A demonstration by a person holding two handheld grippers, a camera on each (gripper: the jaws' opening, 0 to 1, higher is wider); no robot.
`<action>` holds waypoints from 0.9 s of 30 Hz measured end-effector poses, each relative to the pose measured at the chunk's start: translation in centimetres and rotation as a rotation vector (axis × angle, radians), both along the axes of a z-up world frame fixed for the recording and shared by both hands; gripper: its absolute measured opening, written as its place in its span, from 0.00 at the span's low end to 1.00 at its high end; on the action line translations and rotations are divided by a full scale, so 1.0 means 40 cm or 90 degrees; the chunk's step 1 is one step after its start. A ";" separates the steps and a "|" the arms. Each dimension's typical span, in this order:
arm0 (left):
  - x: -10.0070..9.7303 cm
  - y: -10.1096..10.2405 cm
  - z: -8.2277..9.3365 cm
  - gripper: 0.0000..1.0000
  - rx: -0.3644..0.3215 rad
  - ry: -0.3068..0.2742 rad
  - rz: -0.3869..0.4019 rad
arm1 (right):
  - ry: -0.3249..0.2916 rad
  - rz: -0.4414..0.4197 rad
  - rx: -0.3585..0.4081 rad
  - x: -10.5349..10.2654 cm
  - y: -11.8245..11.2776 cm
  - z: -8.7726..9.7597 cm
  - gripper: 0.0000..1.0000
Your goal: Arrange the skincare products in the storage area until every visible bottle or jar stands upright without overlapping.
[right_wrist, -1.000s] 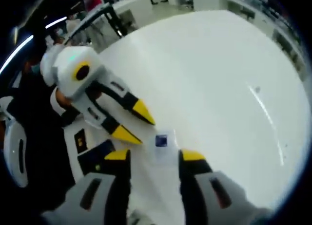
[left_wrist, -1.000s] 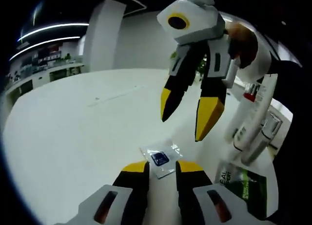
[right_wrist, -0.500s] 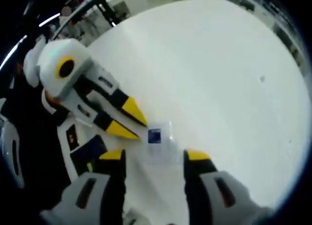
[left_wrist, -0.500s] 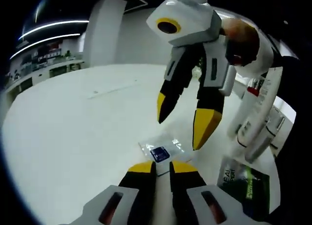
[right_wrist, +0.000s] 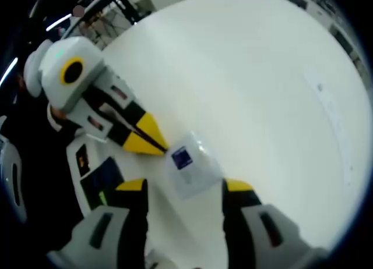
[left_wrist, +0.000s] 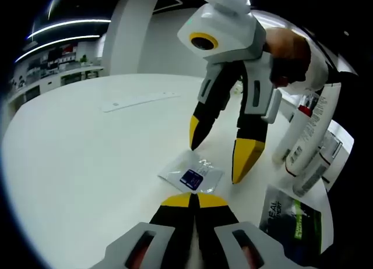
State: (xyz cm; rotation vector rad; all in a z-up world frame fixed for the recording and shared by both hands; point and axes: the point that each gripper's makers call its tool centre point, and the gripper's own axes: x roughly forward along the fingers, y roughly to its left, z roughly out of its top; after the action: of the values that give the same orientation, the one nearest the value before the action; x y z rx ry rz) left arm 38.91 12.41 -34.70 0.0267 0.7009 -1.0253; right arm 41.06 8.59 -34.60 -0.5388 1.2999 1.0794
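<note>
Since a second ago the left gripper (left_wrist: pixel 193 200) has closed its yellow-tipped jaws onto the near edge of the clear sachet with the blue label (left_wrist: pixel 191 173), lifting that edge.

We see the bench (left_wrist: pixel 87 147) as plain glossy white. Just ahead of our left tool (left_wrist: pixel 194 200), whose tips are yellow over black with grey-white housings, lies a clear sachet (left_wrist: pixel 191 173) bearing a dark blue square label. Our right tool (left_wrist: pixel 224 155) has the same black jaws with yellow tips and a white body. Beside it stand white tubes (left_wrist: pixel 306 141), one with a red band, and a dark box (left_wrist: pixel 291 222) with green and white lettering.
</note>
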 end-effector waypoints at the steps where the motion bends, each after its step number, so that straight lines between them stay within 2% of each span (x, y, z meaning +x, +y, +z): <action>1: -0.002 0.000 0.001 0.00 0.001 -0.002 0.000 | 0.001 -0.002 0.001 0.002 0.000 -0.001 0.52; 6: 0.007 0.005 -0.001 0.00 0.007 -0.006 -0.002 | 0.001 -0.002 0.000 0.005 -0.002 -0.006 0.51; 10: 0.003 -0.004 0.018 0.00 -0.018 -0.006 0.000 | 0.001 -0.007 0.003 0.011 -0.002 -0.006 0.49; 17: 0.041 0.005 0.008 0.00 -0.012 -0.019 -0.006 | 0.001 -0.007 0.004 0.010 -0.002 -0.007 0.49; 22: 0.029 -0.005 -0.007 0.00 -0.001 -0.015 -0.004 | -0.001 -0.010 0.004 0.013 -0.005 -0.006 0.48; 27: 0.023 -0.009 -0.007 0.00 -0.012 -0.006 0.001 | -0.004 -0.016 0.012 0.011 0.000 -0.007 0.47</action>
State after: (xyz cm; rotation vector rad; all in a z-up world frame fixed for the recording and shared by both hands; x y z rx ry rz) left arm 39.83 12.07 -35.00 0.0149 0.6827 -1.0293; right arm 41.50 8.61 -34.88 -0.5106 1.2861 1.0679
